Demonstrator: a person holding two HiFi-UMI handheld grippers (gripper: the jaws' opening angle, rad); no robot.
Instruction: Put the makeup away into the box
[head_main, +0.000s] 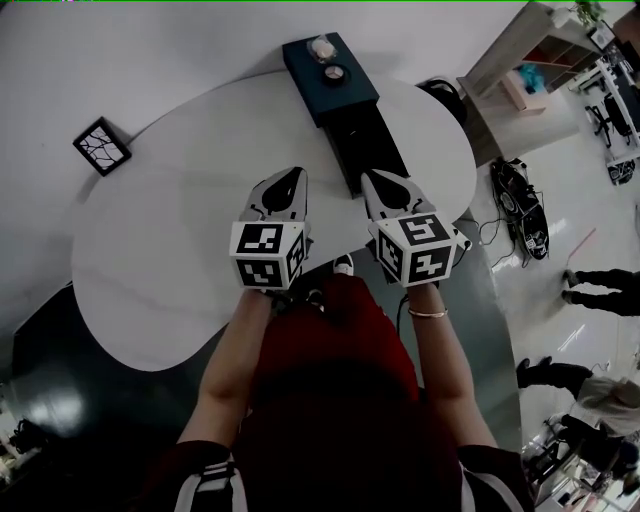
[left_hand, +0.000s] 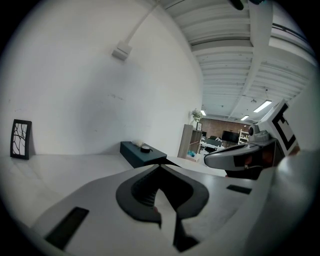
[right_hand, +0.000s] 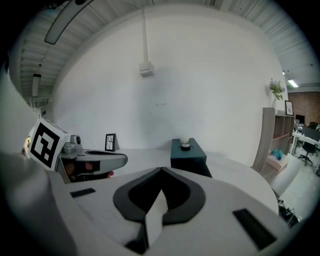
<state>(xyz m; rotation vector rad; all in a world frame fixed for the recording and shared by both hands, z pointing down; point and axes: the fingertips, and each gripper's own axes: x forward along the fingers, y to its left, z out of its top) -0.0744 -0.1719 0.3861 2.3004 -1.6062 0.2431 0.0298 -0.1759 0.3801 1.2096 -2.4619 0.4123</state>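
Note:
A dark teal box stands at the far side of the white table, and a black part of it reaches toward me. Two small round makeup items rest on the lid. They also show on the box as a pale item in the right gripper view. My left gripper and right gripper hover side by side short of the box. Both sets of jaws are shut with nothing between them. The left gripper view shows its tips meeting, with the box beyond.
A small black picture frame stands at the table's left. A wooden shelf unit and cables on the floor lie to the right of the table. People's legs show at the right edge.

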